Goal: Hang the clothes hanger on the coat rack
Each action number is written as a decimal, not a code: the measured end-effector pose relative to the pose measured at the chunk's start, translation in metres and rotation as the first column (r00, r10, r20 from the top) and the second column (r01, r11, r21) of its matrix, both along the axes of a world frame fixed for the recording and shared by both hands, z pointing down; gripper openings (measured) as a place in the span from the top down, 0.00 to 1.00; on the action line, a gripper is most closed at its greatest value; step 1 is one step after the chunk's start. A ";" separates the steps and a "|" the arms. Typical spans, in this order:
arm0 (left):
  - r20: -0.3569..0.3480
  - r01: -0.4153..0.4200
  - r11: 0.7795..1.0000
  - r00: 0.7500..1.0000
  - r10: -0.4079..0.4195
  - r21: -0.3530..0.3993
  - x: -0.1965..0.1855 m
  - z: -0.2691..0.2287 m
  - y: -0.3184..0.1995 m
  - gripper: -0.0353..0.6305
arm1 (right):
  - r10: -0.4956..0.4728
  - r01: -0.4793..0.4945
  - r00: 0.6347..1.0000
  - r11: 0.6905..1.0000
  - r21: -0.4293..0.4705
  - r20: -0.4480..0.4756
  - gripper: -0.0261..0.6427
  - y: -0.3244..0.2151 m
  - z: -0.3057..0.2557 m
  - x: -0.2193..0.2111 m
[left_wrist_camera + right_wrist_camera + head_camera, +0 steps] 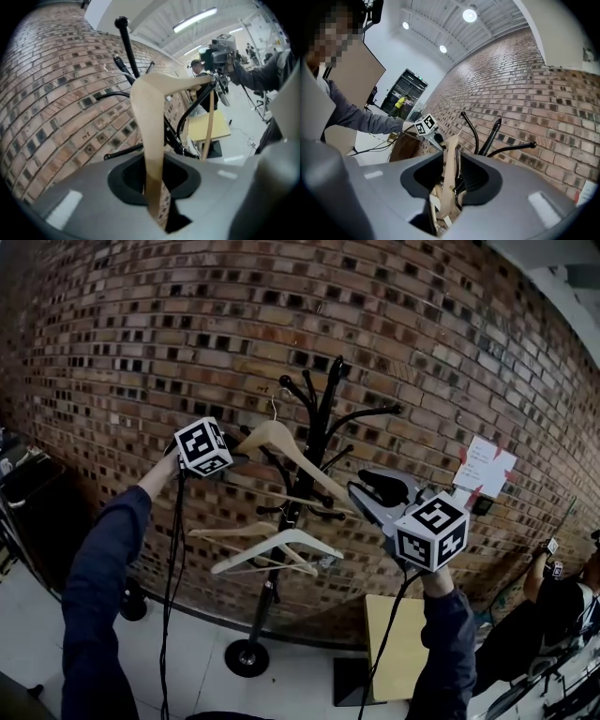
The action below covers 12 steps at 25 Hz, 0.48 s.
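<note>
A pale wooden clothes hanger hangs in the air in front of the black coat rack, its metal hook pointing up beside the rack's upper prongs. My left gripper is shut on the hanger's left end. My right gripper holds the right end between its jaws. In the left gripper view the hanger's arm runs out from the jaws toward the rack. In the right gripper view the hanger sits between the jaws, with the rack's prongs behind.
Two more hangers hang lower on the rack, above its round base. A brick wall stands close behind. A yellowish board is at the lower right, a paper sheet is on the wall, and a person is at the far right.
</note>
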State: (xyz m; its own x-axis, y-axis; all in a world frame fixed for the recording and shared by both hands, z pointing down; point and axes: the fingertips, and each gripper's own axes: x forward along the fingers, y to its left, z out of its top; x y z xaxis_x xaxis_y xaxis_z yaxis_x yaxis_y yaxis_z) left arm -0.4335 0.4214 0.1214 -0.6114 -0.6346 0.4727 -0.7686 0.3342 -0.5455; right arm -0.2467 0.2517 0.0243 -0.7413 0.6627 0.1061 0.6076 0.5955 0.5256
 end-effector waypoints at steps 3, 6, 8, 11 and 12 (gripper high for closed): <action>0.006 0.004 1.000 1.000 -0.004 -0.008 -0.004 -0.007 0.005 0.84 | 0.013 -0.013 1.000 1.000 0.019 0.010 0.78 -0.003 0.000 0.001; 0.047 -0.005 1.000 0.999 0.006 -0.020 -0.003 -0.018 -0.001 0.84 | 0.025 -0.026 0.999 0.999 0.038 0.024 0.81 -0.009 -0.001 0.005; 0.074 -0.010 0.999 0.997 0.014 -0.046 -0.005 -0.025 -0.008 0.84 | 0.033 -0.034 0.999 0.999 0.036 0.029 0.81 -0.012 -0.001 0.007; 0.100 -0.028 0.997 0.994 0.035 -0.070 -0.003 -0.027 -0.020 0.85 | 0.042 -0.043 0.999 0.998 0.038 0.032 0.81 -0.017 0.001 0.010; 0.103 -0.032 0.997 0.994 0.039 -0.075 -0.003 -0.025 -0.024 0.85 | 0.046 -0.047 0.998 0.998 0.041 0.035 0.81 -0.018 0.000 0.011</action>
